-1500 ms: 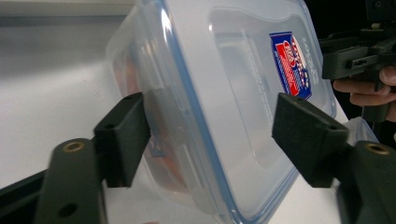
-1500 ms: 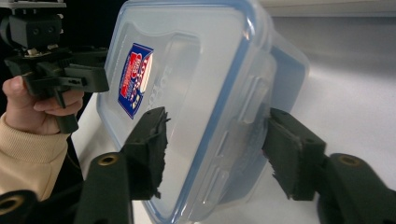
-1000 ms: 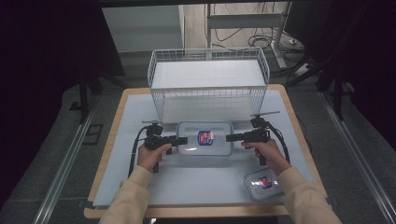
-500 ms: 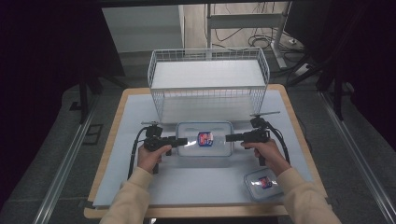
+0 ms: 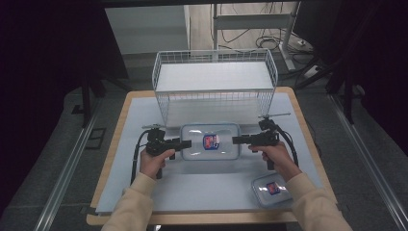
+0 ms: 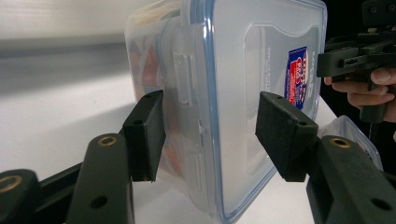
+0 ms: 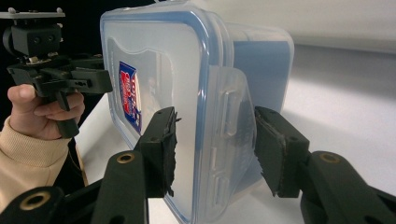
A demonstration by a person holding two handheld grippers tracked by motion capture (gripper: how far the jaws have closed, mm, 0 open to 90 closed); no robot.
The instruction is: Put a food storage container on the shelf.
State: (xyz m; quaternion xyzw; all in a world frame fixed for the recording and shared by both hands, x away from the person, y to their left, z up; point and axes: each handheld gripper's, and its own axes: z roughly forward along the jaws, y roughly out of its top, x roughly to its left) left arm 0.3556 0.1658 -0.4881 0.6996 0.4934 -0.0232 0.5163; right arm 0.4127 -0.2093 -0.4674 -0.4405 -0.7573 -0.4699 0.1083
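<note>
A clear lidded container (image 5: pixel 210 141) with a blue rim and a red-and-blue sticker lies mid-table. My left gripper (image 5: pixel 185 143) is at its left end. Its jaws have just been closing around that end (image 6: pixel 210 116); one pad (image 6: pixel 145 133) is by the body, the other (image 6: pixel 280 135) stands just off the lid. My right gripper (image 5: pixel 238 140) holds the opposite end (image 7: pixel 210 140), with one pad (image 7: pixel 275 149) against the latch flap and the other (image 7: pixel 161 149) on the lid side.
A white wire basket (image 5: pixel 214 82) stands at the back of the table, just behind the container. A smaller lidded container (image 5: pixel 272 189) sits near the front edge, under my right forearm. The table's edge (image 5: pixel 120 120) runs close on the left.
</note>
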